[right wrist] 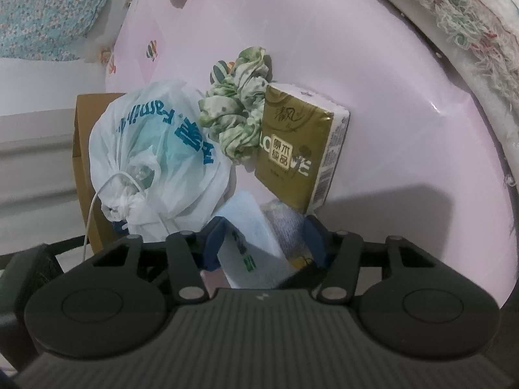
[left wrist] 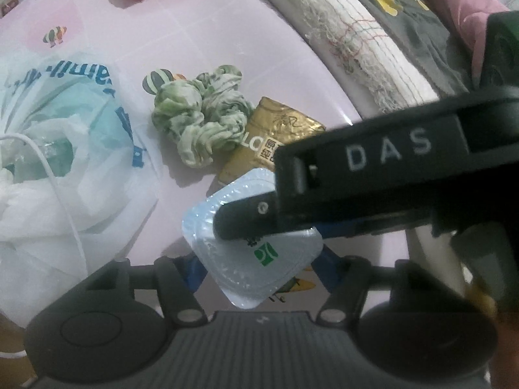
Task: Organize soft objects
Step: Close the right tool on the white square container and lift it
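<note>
softly crinkled, square tissue pack [left wrist: 256, 253] — glossy film, rounded corners.

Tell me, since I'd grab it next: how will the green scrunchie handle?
The scrunchie is bunched, twisted cloth, so probably floppy and light. Its folds should give grip, not slip. Lying flat against the tissue pack, it shouldn't roll.

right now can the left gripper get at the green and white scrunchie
Probably not yet: the left gripper has a pale blue plastic-wrapped pack between its fingers, and the right gripper's finger lies across it. The green and white scrunchie itself lies uncovered ahead.
</note>
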`<state>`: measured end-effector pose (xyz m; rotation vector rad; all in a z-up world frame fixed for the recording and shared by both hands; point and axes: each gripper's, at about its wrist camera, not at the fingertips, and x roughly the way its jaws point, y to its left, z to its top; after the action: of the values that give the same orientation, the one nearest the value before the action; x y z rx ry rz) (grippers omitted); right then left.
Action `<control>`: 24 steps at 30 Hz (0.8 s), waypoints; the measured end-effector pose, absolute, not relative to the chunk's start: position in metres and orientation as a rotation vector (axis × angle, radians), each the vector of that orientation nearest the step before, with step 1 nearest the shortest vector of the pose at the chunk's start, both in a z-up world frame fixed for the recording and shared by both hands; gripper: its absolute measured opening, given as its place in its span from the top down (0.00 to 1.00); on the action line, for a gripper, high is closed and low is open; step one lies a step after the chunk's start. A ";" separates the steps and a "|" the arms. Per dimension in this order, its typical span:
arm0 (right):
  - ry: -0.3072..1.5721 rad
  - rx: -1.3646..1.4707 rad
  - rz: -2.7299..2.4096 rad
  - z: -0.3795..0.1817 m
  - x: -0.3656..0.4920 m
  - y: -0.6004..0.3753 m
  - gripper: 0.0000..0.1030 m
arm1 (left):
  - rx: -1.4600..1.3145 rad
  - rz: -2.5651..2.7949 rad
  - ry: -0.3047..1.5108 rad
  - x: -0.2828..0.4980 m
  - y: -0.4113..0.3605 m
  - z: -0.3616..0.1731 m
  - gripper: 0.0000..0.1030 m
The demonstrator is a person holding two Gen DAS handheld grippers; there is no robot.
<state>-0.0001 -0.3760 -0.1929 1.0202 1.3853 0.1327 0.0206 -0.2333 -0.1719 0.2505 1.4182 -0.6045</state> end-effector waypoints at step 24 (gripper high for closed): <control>1.362 0.862 0.218 -0.180 0.013 -0.358 0.57 | 0.242 -0.594 1.348 0.006 -0.204 -0.167 0.34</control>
<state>0.0132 -0.3577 -0.1798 0.8616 1.3623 0.2175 0.0060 -0.2038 -0.1669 0.2424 1.3481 -0.5940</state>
